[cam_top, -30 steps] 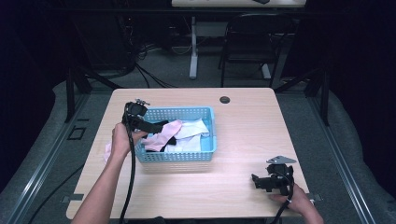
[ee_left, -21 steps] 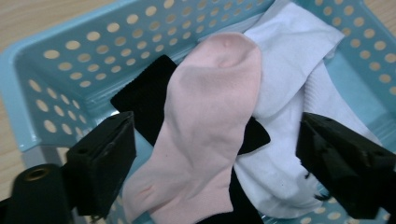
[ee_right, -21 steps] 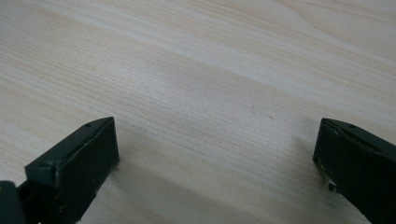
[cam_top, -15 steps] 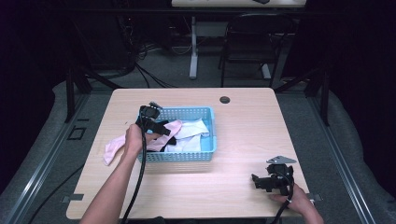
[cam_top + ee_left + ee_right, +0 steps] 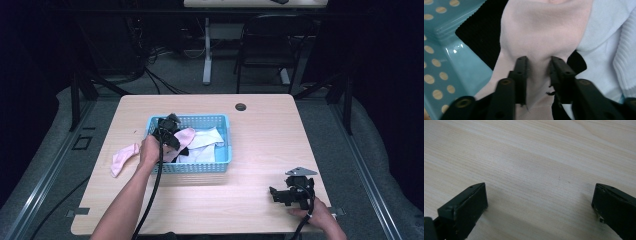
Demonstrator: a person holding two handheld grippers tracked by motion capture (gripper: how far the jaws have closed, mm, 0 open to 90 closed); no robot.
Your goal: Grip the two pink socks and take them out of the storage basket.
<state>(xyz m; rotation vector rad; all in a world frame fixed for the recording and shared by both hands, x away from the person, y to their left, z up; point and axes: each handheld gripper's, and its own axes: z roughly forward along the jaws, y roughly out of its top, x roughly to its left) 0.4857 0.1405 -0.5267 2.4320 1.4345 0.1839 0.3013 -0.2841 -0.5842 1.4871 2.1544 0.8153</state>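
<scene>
Two grippers are seen at the wooden table: the left gripper is lowered into the blue basket, where its jaws have just been closing and a fold of the pale pink sock is pinched between them, with white socks just beside it and a black one under it. The right gripper is held low over bare tabletop near the right front corner, its jaws spread wide with nothing between them. Another pink sock is left on the table just beside the basket's left wall.
</scene>
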